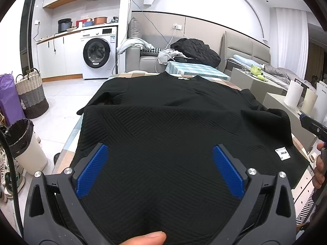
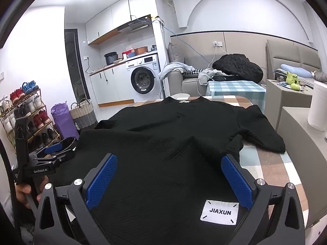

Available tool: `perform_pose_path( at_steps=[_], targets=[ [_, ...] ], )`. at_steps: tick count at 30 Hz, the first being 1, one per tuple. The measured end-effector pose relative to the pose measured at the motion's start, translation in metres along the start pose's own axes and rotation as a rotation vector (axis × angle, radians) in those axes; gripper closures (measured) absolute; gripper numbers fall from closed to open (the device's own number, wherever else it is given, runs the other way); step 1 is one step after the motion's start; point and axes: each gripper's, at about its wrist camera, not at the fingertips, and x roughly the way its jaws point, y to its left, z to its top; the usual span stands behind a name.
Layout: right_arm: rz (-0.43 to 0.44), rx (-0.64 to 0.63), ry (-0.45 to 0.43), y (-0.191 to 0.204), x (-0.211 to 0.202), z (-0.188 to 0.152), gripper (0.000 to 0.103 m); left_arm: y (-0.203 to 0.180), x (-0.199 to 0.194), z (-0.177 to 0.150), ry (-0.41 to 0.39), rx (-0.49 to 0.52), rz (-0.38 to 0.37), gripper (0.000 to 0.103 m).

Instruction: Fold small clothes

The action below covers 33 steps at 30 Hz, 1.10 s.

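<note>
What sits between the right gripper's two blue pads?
Only the black shirt and its white JIAXUN label, near the right-hand pad; right wrist view.

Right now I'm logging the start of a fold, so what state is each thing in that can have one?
Black top: spread flat on the table, neck at the far end, unfolded.
White label: facing up near the hem.
Left hand-held gripper: open over the hem, gripping nothing.
Right hand-held gripper: open over the hem, gripping nothing.
Washing machine: door shut.
Bin: open, lined with a black bag.
</note>
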Motion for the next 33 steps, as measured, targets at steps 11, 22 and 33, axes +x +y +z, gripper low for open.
perform_pose_path(
  at_steps=[11, 22, 33],
  targets=[
    [0.002, 0.009, -0.001, -0.002, 0.001, 0.000, 0.000, 0.002, 0.001, -0.001, 0.000, 0.002, 0.003, 0.001],
    [0.014, 0.019, -0.002, -0.001, -0.001, 0.001, 0.000, 0.004, 0.002, -0.001, 0.006, 0.002, 0.000, 0.001],
    [0.045, 0.052, 0.004, -0.004, 0.000, 0.001, 0.000, -0.007, 0.000, -0.006, 0.010, 0.005, -0.006, 0.001]
  ],
)
